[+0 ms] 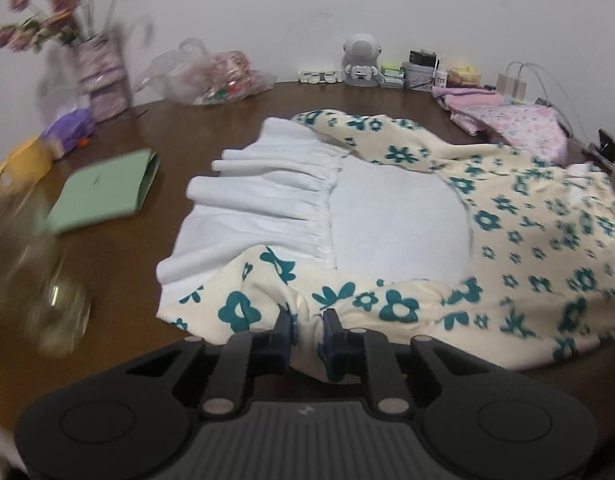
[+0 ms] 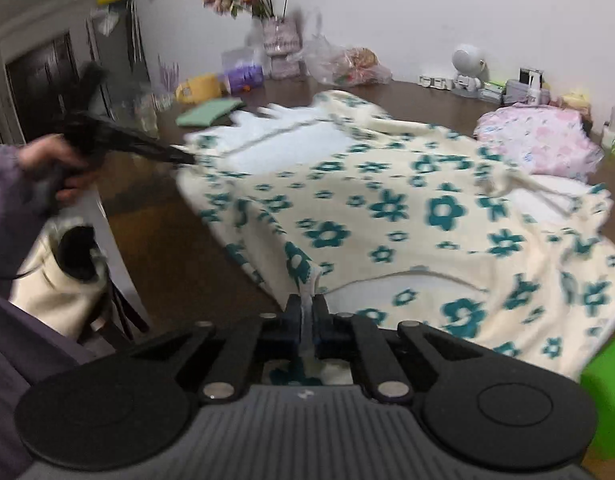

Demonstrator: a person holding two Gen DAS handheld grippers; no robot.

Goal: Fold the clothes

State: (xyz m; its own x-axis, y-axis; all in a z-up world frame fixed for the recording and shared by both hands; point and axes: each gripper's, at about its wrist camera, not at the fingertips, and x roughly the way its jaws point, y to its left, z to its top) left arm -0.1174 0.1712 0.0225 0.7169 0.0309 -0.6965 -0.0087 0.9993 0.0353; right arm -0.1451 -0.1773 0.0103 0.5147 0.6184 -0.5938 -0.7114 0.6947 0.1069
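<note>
A cream dress point(image 1: 527, 240) with teal flowers and a white frilly part lies spread out on the brown bench point(image 1: 155, 280). It covers much of the bench top, and one edge hangs over the near side.

The left claw point(image 1: 307, 334) pinches a bunch of the flowered cloth at the near edge of the dress. Its two dark fingers point(image 1: 285, 328) squeeze the cloth from both sides. The right claw point(image 2: 306, 312) also pinches the dress, at another spot on the edge, with a thin fold of cloth pressed between its fingers. In the right wrist view, a hand point(image 2: 63, 168) in a purple sleeve holds the other tool, whose tip touches the far corner of the dress.

Just beside the dress lies a green folder point(image 1: 103, 192). Behind the dress, near the wall, sits a pile of pink clothes point(image 1: 511, 120). A vase of flowers point(image 1: 99, 68), a clear plastic bag point(image 1: 211, 76) and a small white robot toy point(image 1: 361, 60) stand along the back of the bench. A yellow cup point(image 1: 23, 164) sits at the left end. The pictures are a bit blurry.
</note>
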